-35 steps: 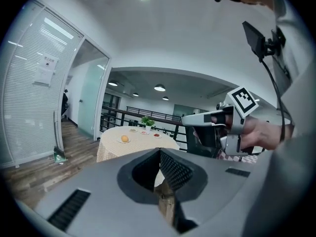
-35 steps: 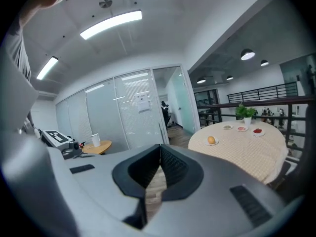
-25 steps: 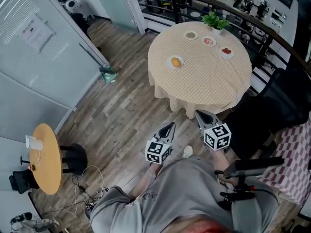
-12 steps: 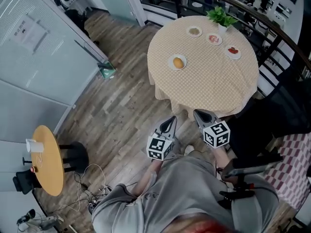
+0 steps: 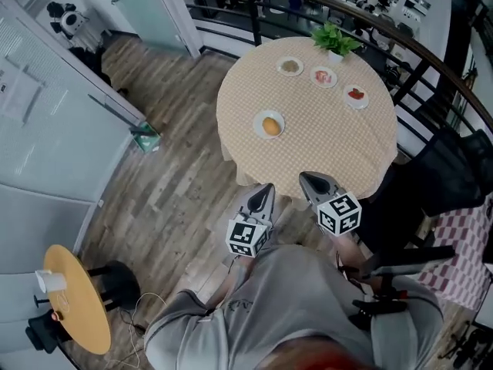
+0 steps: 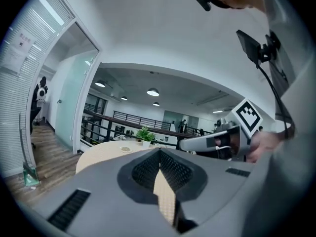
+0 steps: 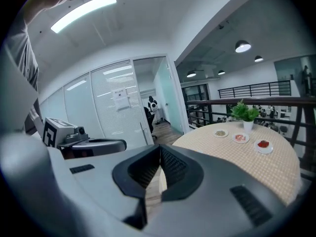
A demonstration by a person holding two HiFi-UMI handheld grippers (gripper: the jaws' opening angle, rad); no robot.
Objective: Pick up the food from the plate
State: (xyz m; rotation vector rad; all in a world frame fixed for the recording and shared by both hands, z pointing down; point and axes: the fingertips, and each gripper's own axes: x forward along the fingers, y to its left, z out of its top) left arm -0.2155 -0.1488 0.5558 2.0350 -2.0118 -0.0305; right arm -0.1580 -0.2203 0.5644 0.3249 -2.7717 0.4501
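Wood-plank floor (image 5: 177, 183), round checked-cloth table (image 5: 331, 153), white plate (image 5: 259, 119) with perhaps a bun (image 5: 271, 126), left gripper (image 5: 266, 189), right gripper (image 5: 305, 178), fingers pressed together

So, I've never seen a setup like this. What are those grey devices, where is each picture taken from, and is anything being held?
No robot here: a person holds a grey two-jaw tool in each hand, the left gripper and the right gripper. The cubes with black-and-white squares are part of them. One picture comes from a camera on the person's head, looking down; the other two from cameras riding on each gripper, looking along its jaws. Both pairs of jaws are shut, with nothing between them. Ahead stands a round table under a beige checked cloth. On it sit four small white plates of food, the nearest holding a round orange-yellow piece, and a green potted plant.
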